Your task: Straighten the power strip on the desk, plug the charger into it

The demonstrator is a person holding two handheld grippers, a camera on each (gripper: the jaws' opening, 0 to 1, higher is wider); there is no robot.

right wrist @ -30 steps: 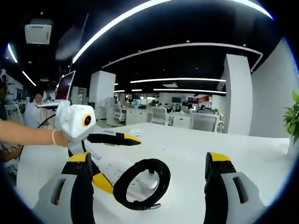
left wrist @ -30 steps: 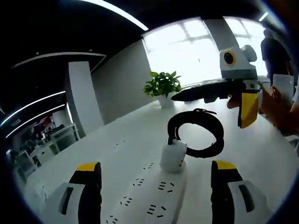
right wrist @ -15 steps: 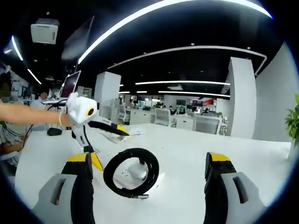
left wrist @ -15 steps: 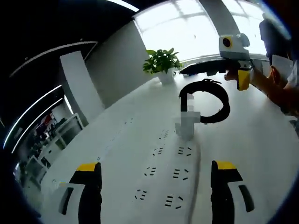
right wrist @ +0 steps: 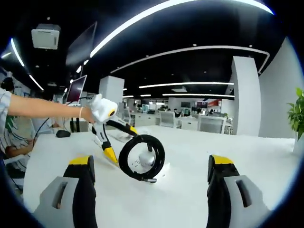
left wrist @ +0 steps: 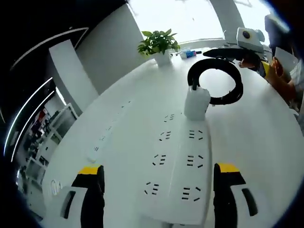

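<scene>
A white power strip (left wrist: 178, 175) lies on the white desk (left wrist: 133, 123), its near end between the wide jaws of my open left gripper (left wrist: 156, 194). At its far end a white charger (left wrist: 195, 102) stands on the strip, with its black cable (left wrist: 216, 80) coiled just beyond. My right gripper (left wrist: 240, 56) hovers past the coil, held by a hand. In the right gripper view, that gripper (right wrist: 152, 190) is open and holds nothing. The coiled cable (right wrist: 142, 156) and charger (right wrist: 146, 159) sit ahead of it, with the left gripper (right wrist: 122, 144) behind them.
A potted plant (left wrist: 156, 42) stands at the desk's far edge, near the window. A slim row of sockets (left wrist: 102, 140) is set into the desk left of the strip. A person (left wrist: 285, 71) sits at the right. Office desks and chairs (right wrist: 190, 123) fill the background.
The left view has lifted and pulled back, so more of the strip's sockets show. The right gripper has backed away from the coil, which now looks smaller and farther off.
</scene>
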